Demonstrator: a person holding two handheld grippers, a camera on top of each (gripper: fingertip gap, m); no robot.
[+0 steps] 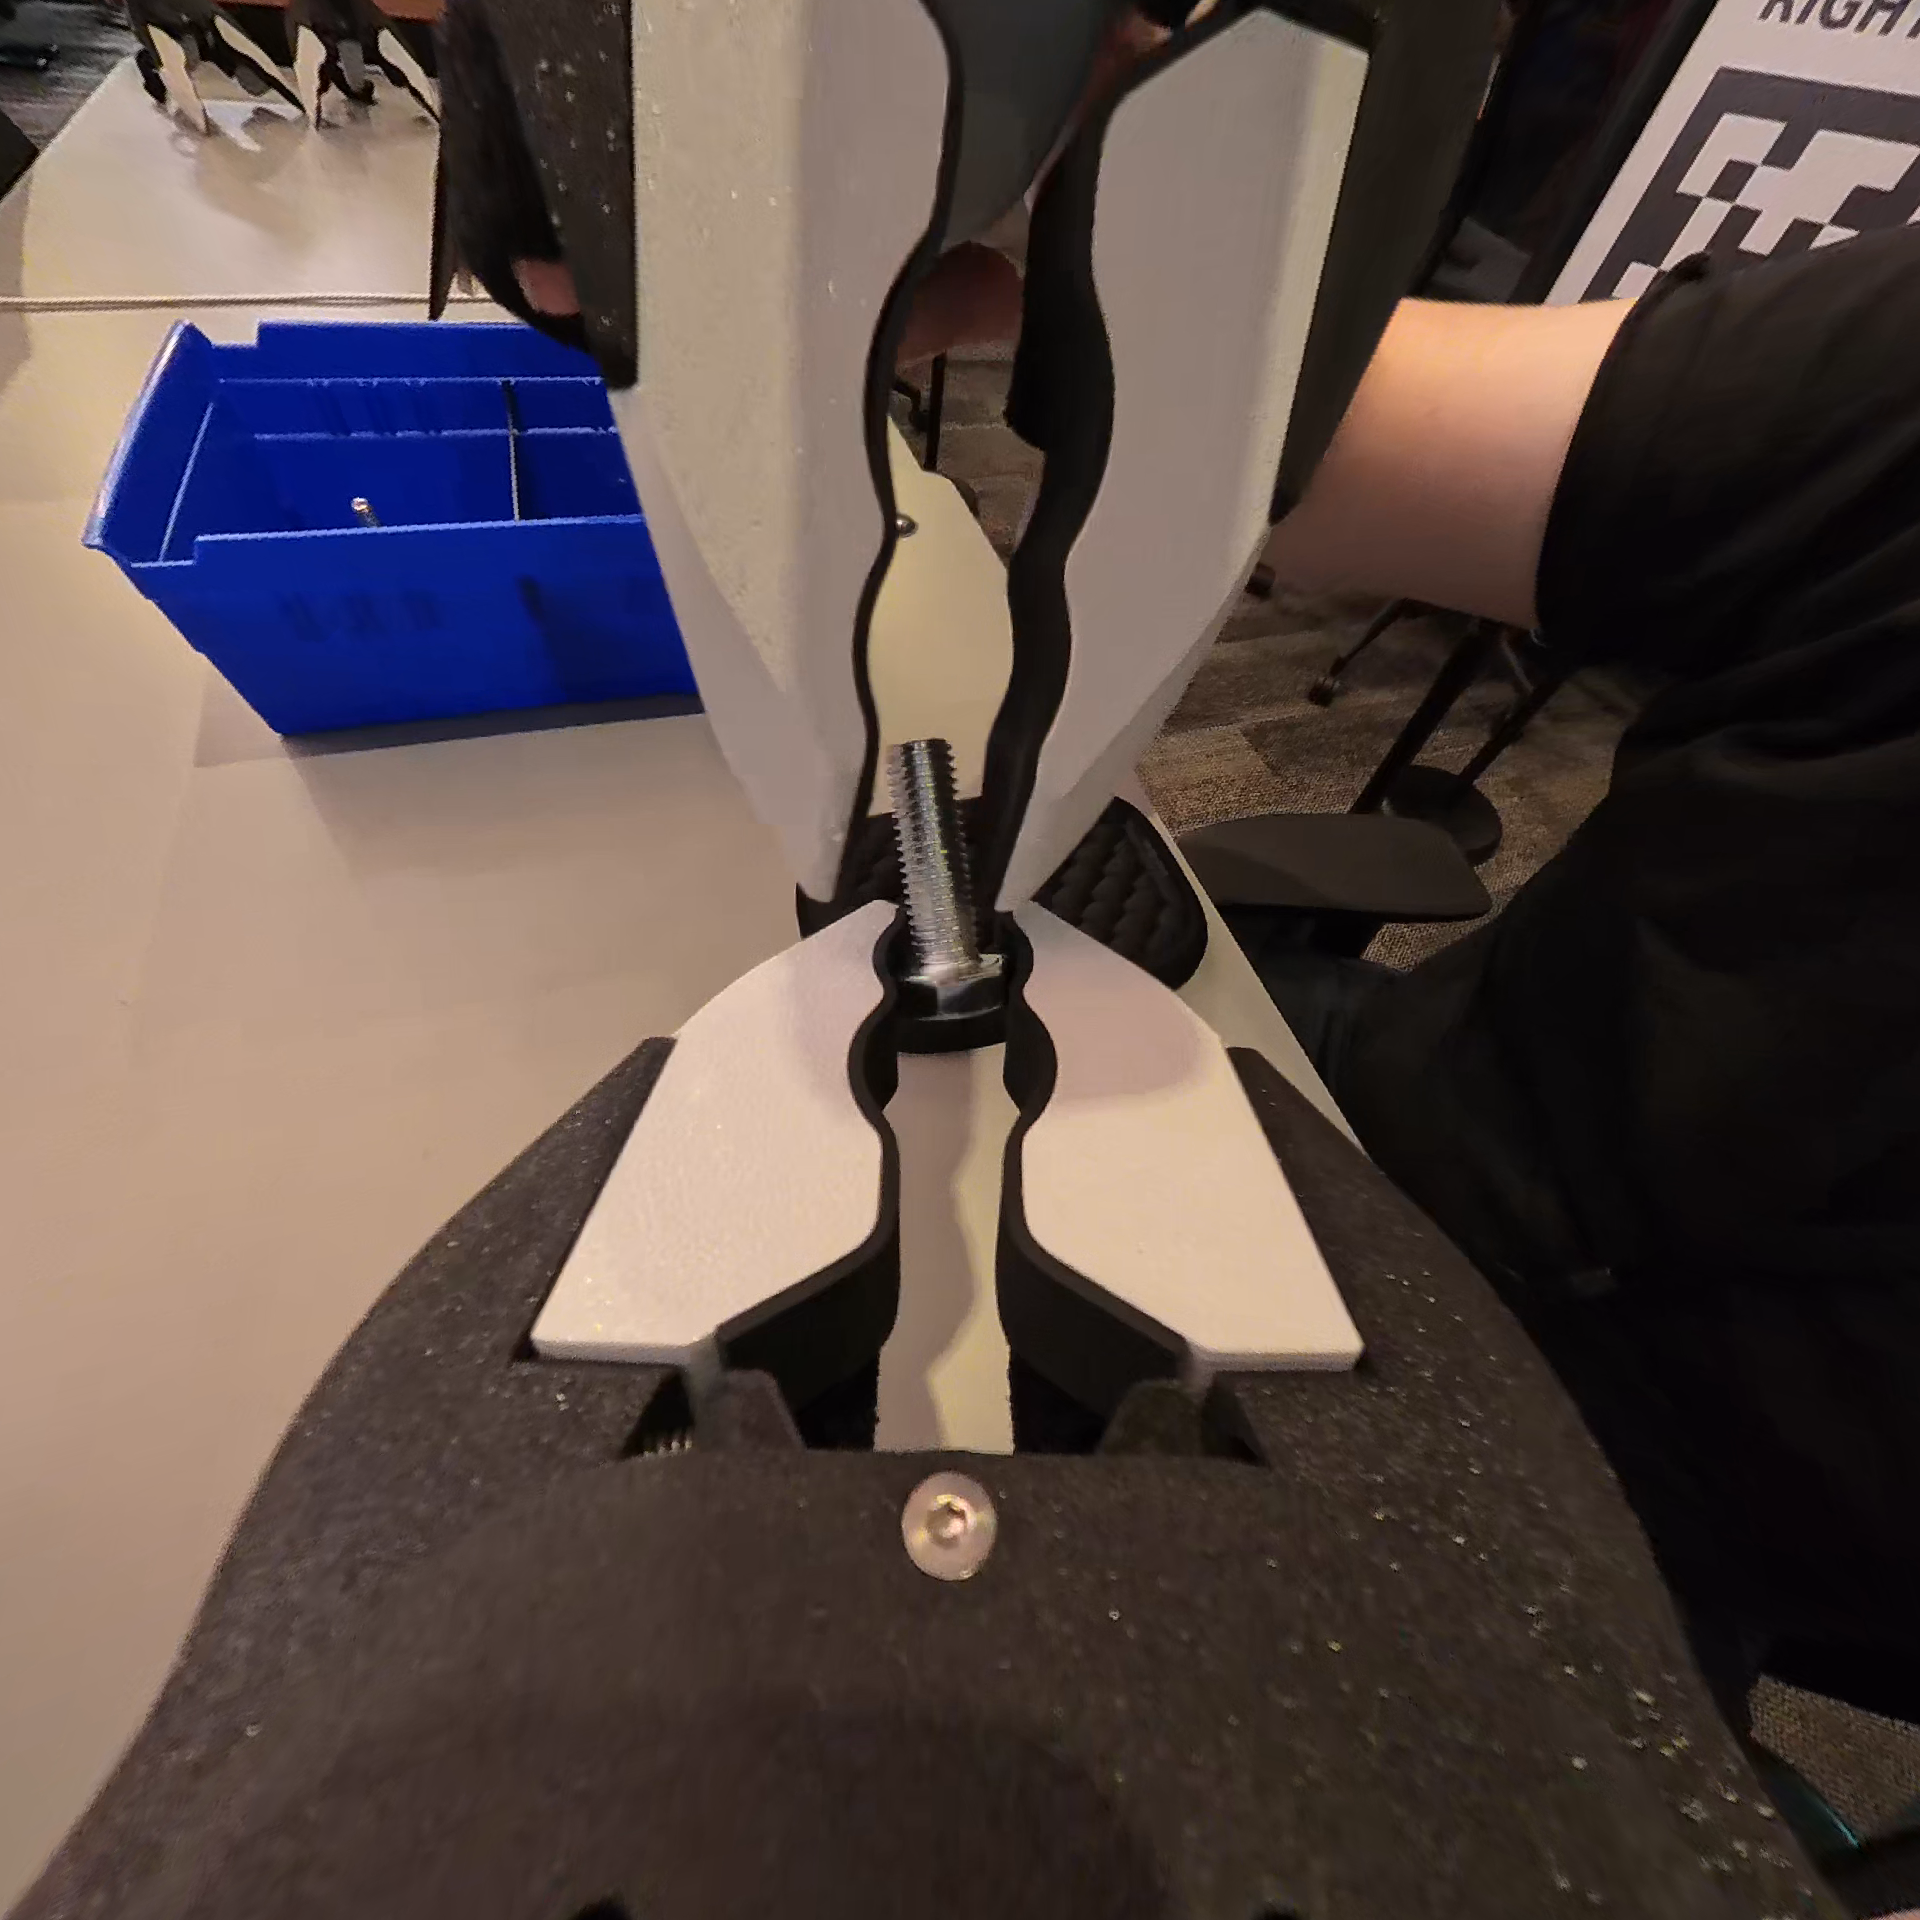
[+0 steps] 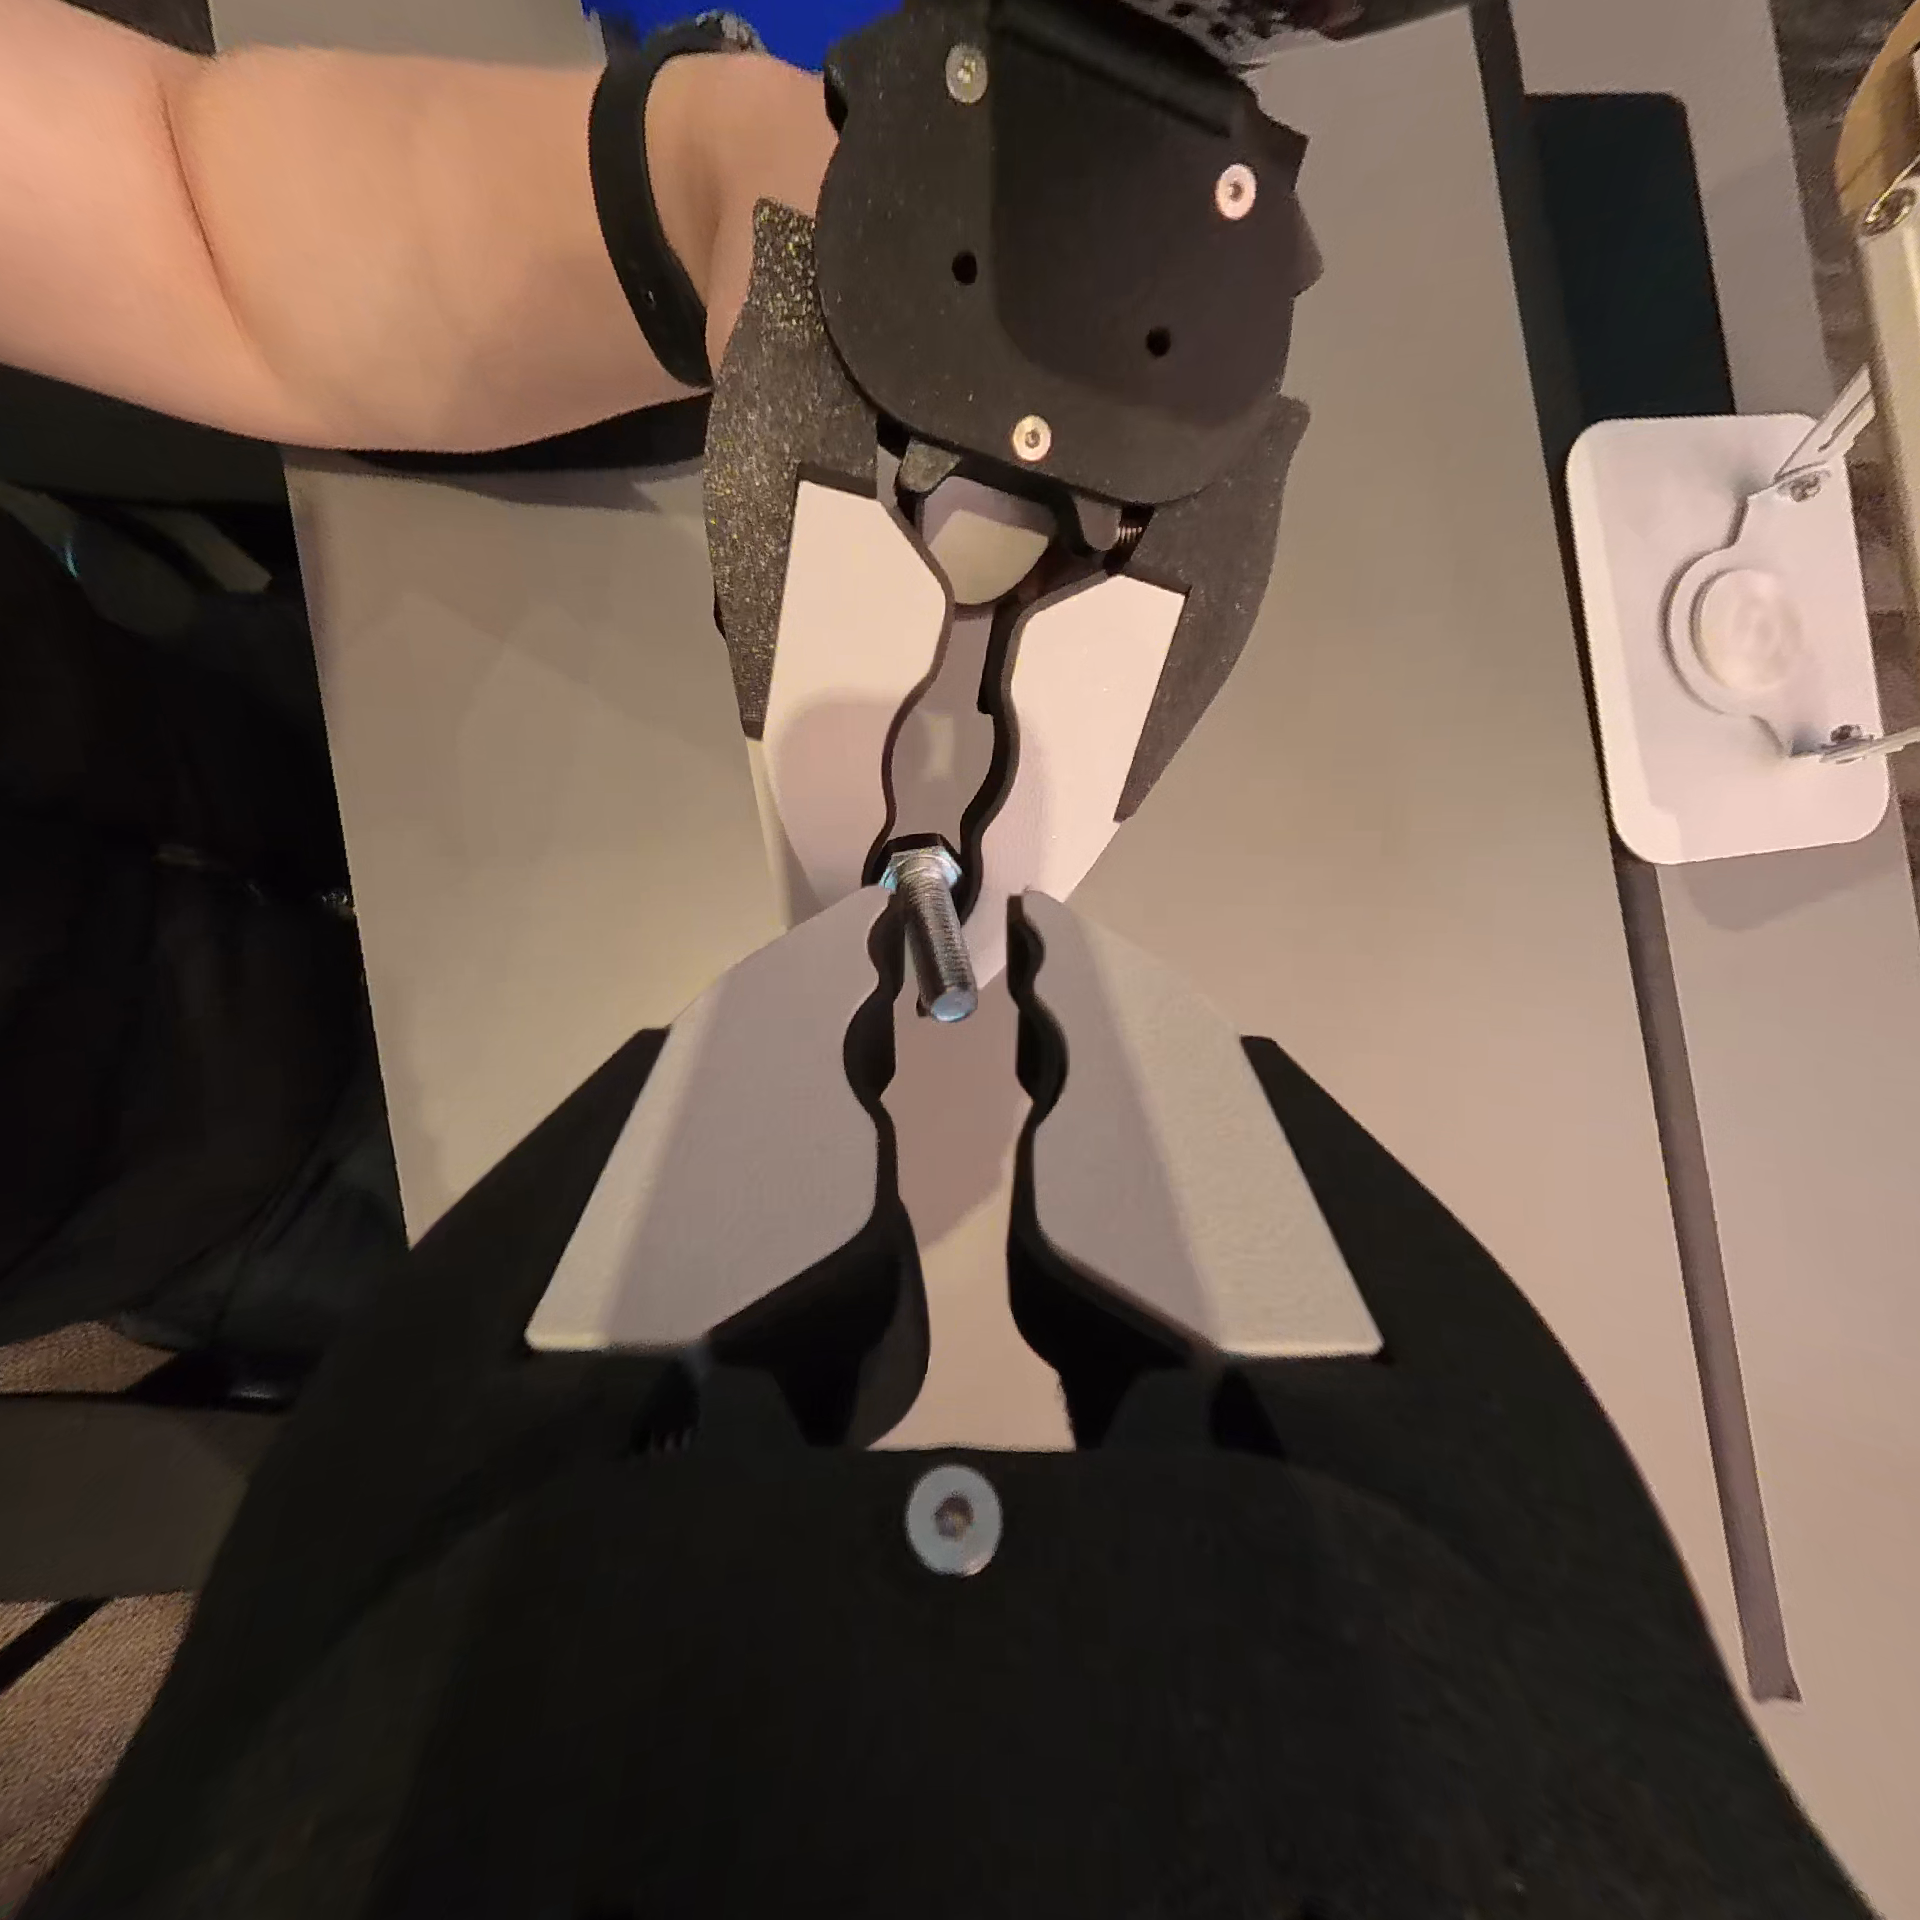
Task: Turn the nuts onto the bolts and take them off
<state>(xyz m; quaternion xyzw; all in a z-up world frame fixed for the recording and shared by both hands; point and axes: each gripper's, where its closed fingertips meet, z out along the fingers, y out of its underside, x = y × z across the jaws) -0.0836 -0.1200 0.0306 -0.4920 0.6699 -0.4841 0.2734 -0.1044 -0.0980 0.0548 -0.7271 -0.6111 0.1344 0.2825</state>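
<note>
Holding a zinc-plated hex bolt (image 1: pixel 932 862) by its head, the left gripper (image 1: pixel 951 987) is clenched, with the hex seated in a scallop of its black pad lining and the threaded shank standing free above the beige table (image 1: pixel 312 1039). The right gripper (image 2: pixel 940 997) comes in from the opposite side; its fingers straddle the shank with a clear gap on both sides, so it is released and grips nothing.

No nut is visible on the threads or in either gripper. Judgement: this is a between-nuts stage, with the bolt presented bare. Whether a nut has just come off or is still to go on cannot be told.

Next move likely calls for fetching a nut, perhaps from the blue divided parts bin (image 1: pixel 395 582) behind, in which one small screw shows, then aligning it square to the shank tip before turning.

Writing: a board with a black-and-white marker pattern (image 1: pixel 1766 187) carries partial lettering, left uncopied. No brand marks seen on the bolt or the bin.
</note>
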